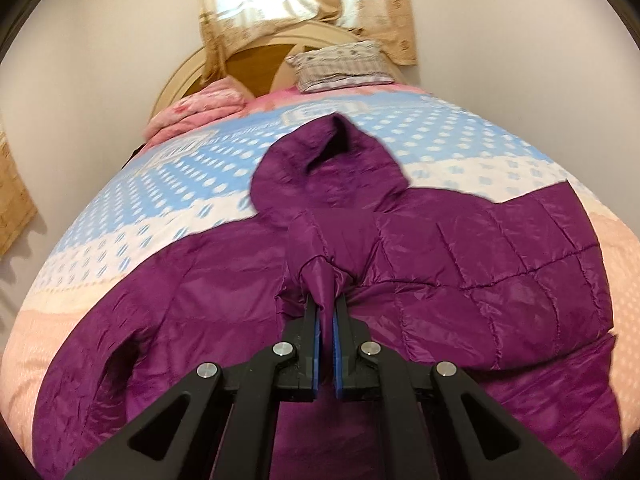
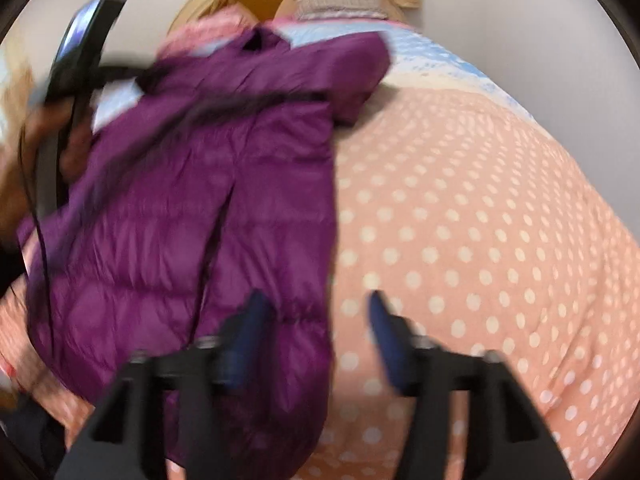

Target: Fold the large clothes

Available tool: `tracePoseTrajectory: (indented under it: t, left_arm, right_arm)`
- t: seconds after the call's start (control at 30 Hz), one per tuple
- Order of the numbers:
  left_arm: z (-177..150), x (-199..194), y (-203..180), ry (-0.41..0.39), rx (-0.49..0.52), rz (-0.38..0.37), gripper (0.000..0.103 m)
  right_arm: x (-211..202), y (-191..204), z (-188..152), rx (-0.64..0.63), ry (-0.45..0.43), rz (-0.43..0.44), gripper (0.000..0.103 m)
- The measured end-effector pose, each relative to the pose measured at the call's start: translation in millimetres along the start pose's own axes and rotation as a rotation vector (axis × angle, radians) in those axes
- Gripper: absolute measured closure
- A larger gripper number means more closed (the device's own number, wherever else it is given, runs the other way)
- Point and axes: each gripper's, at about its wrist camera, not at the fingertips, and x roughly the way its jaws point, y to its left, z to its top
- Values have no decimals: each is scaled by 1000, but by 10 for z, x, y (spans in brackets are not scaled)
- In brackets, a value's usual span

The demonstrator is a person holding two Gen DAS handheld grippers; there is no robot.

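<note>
One purple quilted jacket (image 1: 440,264) lies spread on a bed, its hood (image 1: 332,168) pointing toward the headboard (image 1: 256,68), with the fold judged to be at an early stage: a sleeve end is pinched and drawn in over the body, while the far side, the hood and the hem appear not yet turned in. Clamped tight on that bunched sleeve cuff (image 1: 326,280) is the left gripper (image 1: 327,312), its blue pads pressed to the fabric. By contrast, the right gripper (image 2: 316,312) hangs with jaws apart and nothing between them, one finger over the jacket's edge, the other over the dotted peach bedspread (image 2: 460,240). Beyond the garment sit a folded pink blanket (image 1: 196,108) and a checked pillow (image 1: 344,66) near the headboard, well clear. Nothing blocks the fold; the right view is blurred.
</note>
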Motion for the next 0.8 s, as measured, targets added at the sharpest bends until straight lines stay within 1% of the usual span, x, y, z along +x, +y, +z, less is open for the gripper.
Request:
tracePoseTrajectory:
  t: [0.1, 0.2, 0.27, 0.3, 0.33, 0.37, 0.4, 0.47, 0.53, 0.57, 0.63, 0.67, 0.7, 0.73, 0.77, 0.8]
  left_arm:
    - [-102, 26, 187, 11, -30, 18, 99]
    - [-207, 59, 393, 12, -49, 63, 99]
    - [-282, 106, 496, 23, -42, 87, 99]
    - [-318, 119, 520, 27, -34, 96, 99]
    - [-362, 134, 535, 32, -28, 103, 99]
    - [-400, 154, 548, 37, -24, 110, 99]
    - [-433, 174, 555, 46, -25, 116, 96]
    - [-472, 239, 572, 78, -41, 101, 96]
    - [-485, 286, 580, 112, -55, 91, 92]
    - [-489, 292, 591, 117, -70, 88, 88]
    - [-476, 263, 634, 100, -100, 96, 72]
    - [-457, 201, 671, 71, -123, 112, 52]
    - [-443, 156, 700, 46, -141, 124, 35]
    - [-425, 99, 738, 16, -168, 138, 27]
    - [-404, 38, 788, -21, -201, 150, 18]
    - [-379, -6, 827, -51, -230, 160, 12]
  right_arm:
    - [4, -18, -1, -3, -11, -6, 39]
    - [15, -39, -29, 5, -8, 10, 39]
    - [9, -34, -52, 0, -5, 5, 39]
    - [20, -43, -9, -3, 0, 6, 39]
    - [66, -62, 147, -5, 4, 6, 39]
    - [56, -57, 183, -8, 6, 3, 39]
    - [61, -50, 262, -9, 6, -3, 40]
    - [44, -57, 461, -1, -7, 1, 44]
    - [13, -56, 604, 5, -23, 3, 45]
    - [-13, -55, 732, 6, -45, 0, 45]
    - [-19, -46, 947, 3, -88, -18, 45]
    - [34, -35, 1098, 4, -107, -28, 46]
    - [85, -16, 1191, 8, -117, -34, 49]
    - [148, -23, 1342, 15, -128, -43, 54]
    - [198, -21, 1422, 20, -138, -50, 56]
    - [278, 2, 1551, 15, -155, -64, 57]
